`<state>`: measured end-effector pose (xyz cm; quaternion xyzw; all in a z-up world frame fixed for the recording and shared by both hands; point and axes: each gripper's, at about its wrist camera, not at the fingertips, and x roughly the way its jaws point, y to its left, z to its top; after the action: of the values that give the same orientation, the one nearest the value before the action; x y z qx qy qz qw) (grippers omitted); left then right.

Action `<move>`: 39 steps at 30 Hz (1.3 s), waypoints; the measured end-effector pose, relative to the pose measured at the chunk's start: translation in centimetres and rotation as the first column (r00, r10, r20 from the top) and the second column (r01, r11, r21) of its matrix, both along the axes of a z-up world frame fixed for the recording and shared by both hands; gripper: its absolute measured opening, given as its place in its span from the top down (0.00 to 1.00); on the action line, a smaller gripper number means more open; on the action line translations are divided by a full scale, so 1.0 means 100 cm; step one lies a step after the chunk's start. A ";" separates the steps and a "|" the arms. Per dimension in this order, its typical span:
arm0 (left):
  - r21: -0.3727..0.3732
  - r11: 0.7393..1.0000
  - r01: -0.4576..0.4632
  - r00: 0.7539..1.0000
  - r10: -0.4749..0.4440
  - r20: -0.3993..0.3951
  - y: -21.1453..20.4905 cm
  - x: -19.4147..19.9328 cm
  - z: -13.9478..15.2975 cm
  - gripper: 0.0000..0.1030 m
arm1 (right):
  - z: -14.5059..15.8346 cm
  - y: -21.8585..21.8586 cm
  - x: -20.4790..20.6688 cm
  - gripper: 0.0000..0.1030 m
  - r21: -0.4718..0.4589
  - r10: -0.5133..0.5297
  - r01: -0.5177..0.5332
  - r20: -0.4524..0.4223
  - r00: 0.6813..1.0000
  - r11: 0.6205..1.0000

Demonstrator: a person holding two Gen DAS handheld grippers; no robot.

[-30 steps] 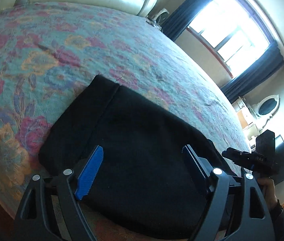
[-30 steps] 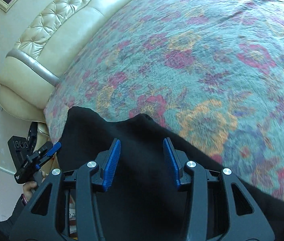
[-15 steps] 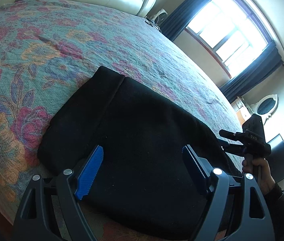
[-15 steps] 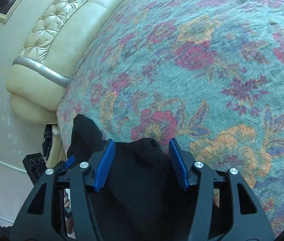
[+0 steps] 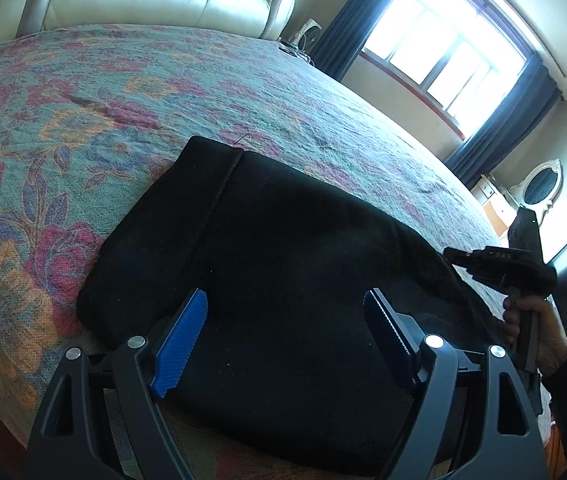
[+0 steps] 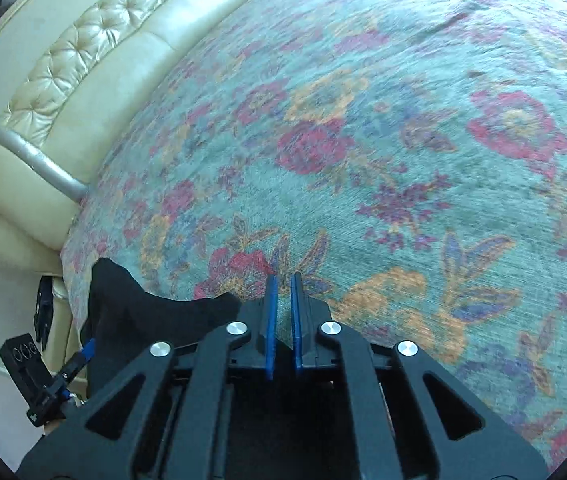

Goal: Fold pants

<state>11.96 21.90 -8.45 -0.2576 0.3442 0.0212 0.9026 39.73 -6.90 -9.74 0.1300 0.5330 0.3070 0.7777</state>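
Black pants (image 5: 291, 280) lie folded on a floral bedspread (image 5: 123, 112). My left gripper (image 5: 285, 326) is open, its blue fingers spread above the near part of the pants, holding nothing. In the right wrist view the pants (image 6: 151, 320) show at the lower left, partly hidden behind the tool. My right gripper (image 6: 282, 300) has its pads nearly together over the pants' right edge; whether cloth is pinched between them is hidden. The right gripper also shows in the left wrist view (image 5: 499, 264), held by a hand at the pants' right end.
A cream tufted headboard (image 6: 95, 76) runs along the far side of the bed. A window with dark curtains (image 5: 443, 52) and a dresser with an oval mirror (image 5: 539, 188) stand beyond the bed. The bed's near edge (image 5: 11, 400) drops off below my left gripper.
My right gripper's jaws have closed from wide apart to nearly together at the pants' right edge. The left gripper stayed open and drew back slightly over the pants.
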 end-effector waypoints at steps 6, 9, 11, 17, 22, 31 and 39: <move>0.009 1.000 -0.020 1.000 0.020 0.017 -0.007 -0.011 0.016 0.23 | 0.074 -0.115 -0.054 0.47 -0.076 -0.139 0.152 0.153 0.978 0.985; -0.010 1.000 -0.004 0.999 0.005 0.049 -0.014 -0.018 0.030 0.23 | 0.103 -0.197 -0.096 0.37 -0.145 -0.223 0.255 0.206 0.953 0.956; 0.000 1.000 0.030 0.998 -0.030 0.058 -0.025 -0.018 0.040 0.22 | 0.110 -0.266 -0.126 0.33 -0.164 -0.335 0.365 0.187 0.923 0.916; -0.030 0.990 0.141 0.989 -0.140 0.040 -0.072 -0.010 0.050 0.23 | 0.088 -0.480 -0.227 0.33 -0.211 -0.750 0.750 0.097 0.655 0.627; -0.037 0.972 0.234 0.972 -0.234 0.013 -0.131 -0.004 0.051 0.22 | 0.028 -0.540 -0.279 0.33 -0.037 -0.794 0.800 -0.163 0.586 0.599; -0.011 0.928 0.373 0.927 -0.373 -0.035 -0.226 -0.001 0.050 0.22 | 0.008 -0.532 -0.278 0.85 0.078 -0.727 0.740 -0.145 0.671 0.668; -0.033 0.910 0.412 0.906 -0.414 -0.087 -0.261 0.004 0.026 0.22 | -0.003 -0.561 -0.299 0.88 0.025 -0.757 0.762 -0.097 0.646 0.647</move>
<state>12.32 -4.24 -5.84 -0.1840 0.4321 -0.1608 0.8681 9.88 -63.00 -10.03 0.3776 0.4495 -0.0354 0.8087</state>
